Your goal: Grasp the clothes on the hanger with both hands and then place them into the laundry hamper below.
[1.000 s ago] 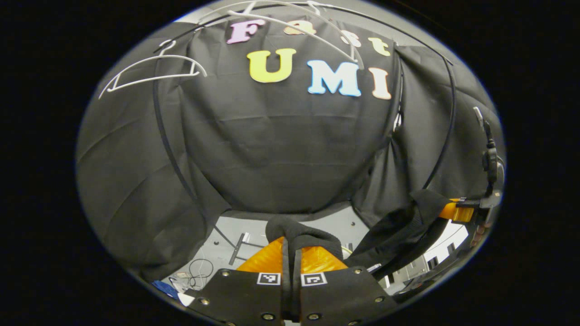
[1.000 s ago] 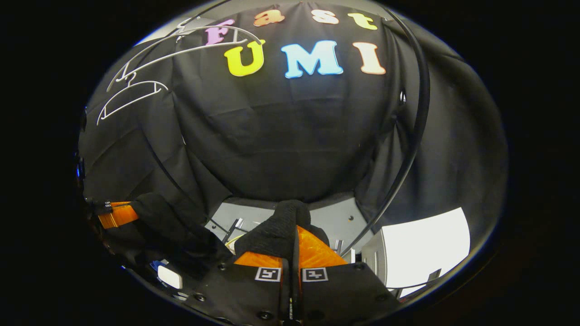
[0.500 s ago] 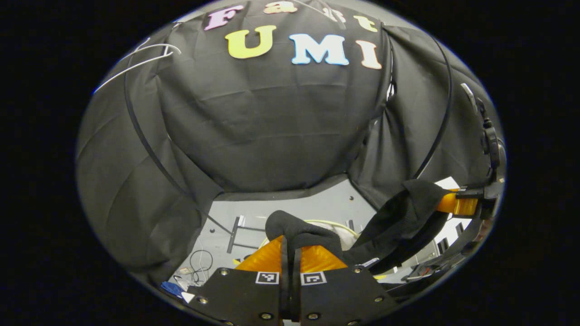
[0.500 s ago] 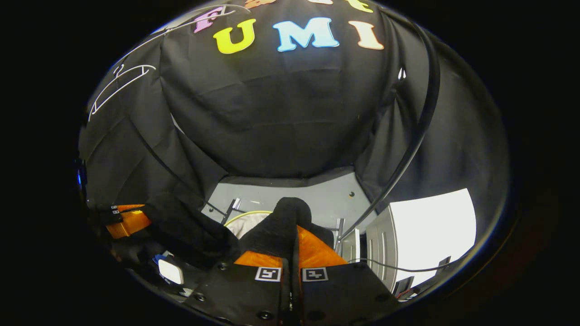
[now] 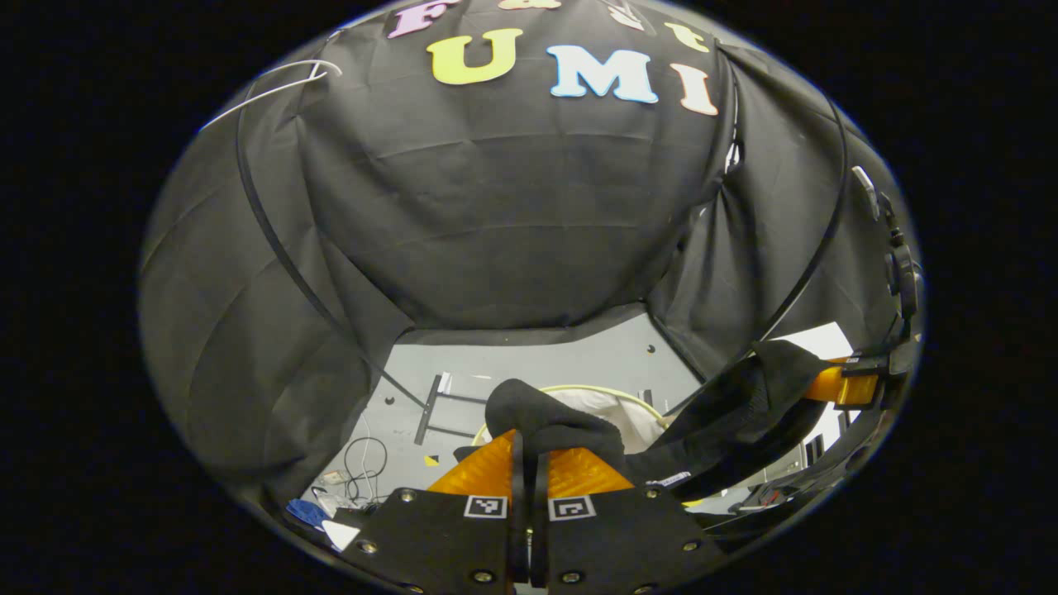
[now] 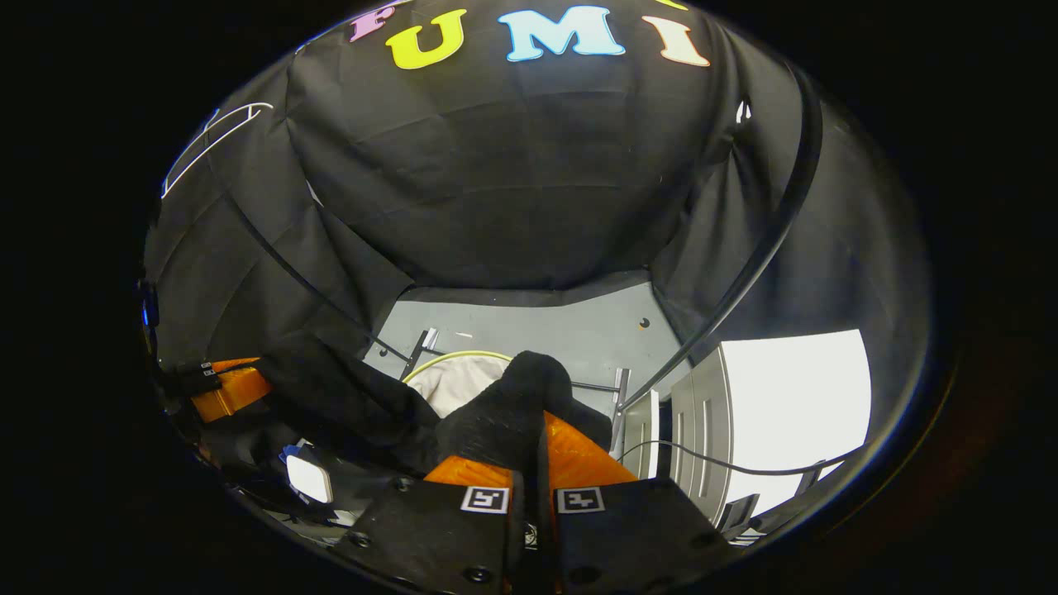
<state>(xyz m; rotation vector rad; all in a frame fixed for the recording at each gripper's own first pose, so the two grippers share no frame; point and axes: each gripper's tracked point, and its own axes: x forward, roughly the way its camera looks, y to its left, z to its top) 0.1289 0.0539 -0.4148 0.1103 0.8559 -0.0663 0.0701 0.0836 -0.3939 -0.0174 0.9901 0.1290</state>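
Both sets of jaws are pinched tight on the black garment (image 5: 545,417), each with a fold of the cloth bunched up between its fingers. In the left gripper view the left gripper (image 5: 529,463) clamps one end, and the fabric runs off to the right as a sagging band to the right gripper (image 5: 839,384), held farther off at the edge of the view. In the right gripper view the right gripper (image 6: 541,450) grips its own bunch of the garment (image 6: 504,413), and the cloth stretches left to the left gripper (image 6: 223,388). Just beyond the clamped folds, lower down on the grey floor (image 5: 570,364), stands the laundry hamper (image 5: 612,405), round with a yellow-green rim and a pale liner; its inside is mostly hidden behind the garment, so I cannot tell what it holds. A white hanger (image 5: 273,87) hangs bare at the upper left against the black cloth wall (image 5: 512,215). Loose cables (image 5: 364,459) lie on the floor at the left.
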